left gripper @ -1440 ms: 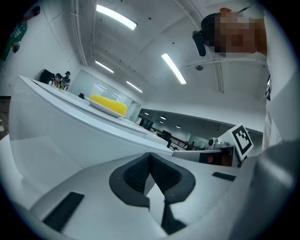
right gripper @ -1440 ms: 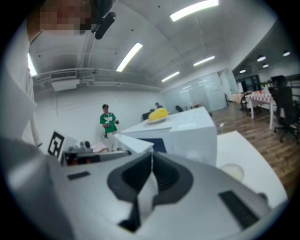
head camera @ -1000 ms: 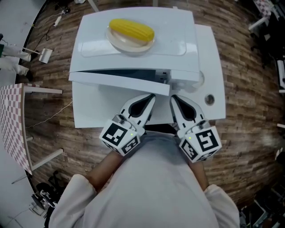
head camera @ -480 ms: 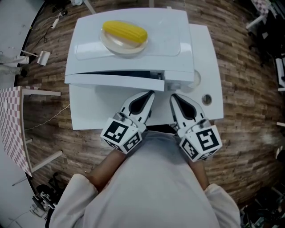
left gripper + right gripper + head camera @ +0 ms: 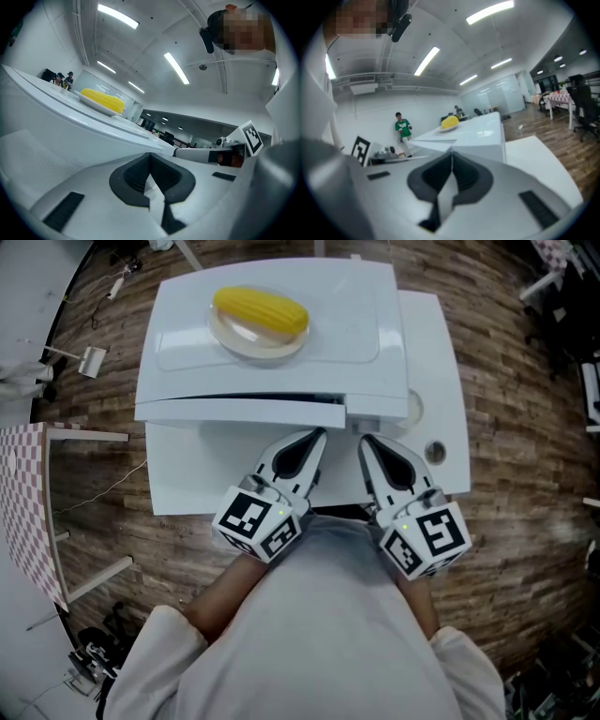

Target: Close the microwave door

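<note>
The white microwave [image 5: 356, 315] stands on a white table [image 5: 187, 474] seen from above; its door [image 5: 234, 411] lies almost flush with the front, a thin dark gap showing along it. A yellow corn cob [image 5: 260, 308] rests on a plate [image 5: 230, 334] on top. My left gripper [image 5: 317, 434] is shut, its tip just below the door's right end. My right gripper [image 5: 367, 441] is shut beside it, in front of the control side. The left gripper view shows the corn cob [image 5: 102, 100] above the shut left gripper [image 5: 150, 157]; the right gripper view shows the corn cob [image 5: 450, 122] beyond the shut right gripper [image 5: 452, 154].
A small round fitting [image 5: 436, 450] sits on the table right of my right gripper. A checkered table [image 5: 23, 493] stands at the left, a paper roll [image 5: 94, 359] and cables lie on the wooden floor, and chairs [image 5: 586, 381] stand at the right edge.
The door has swung in from clearly ajar to nearly flush with the microwave front. Both grippers have stayed almost where they were.
</note>
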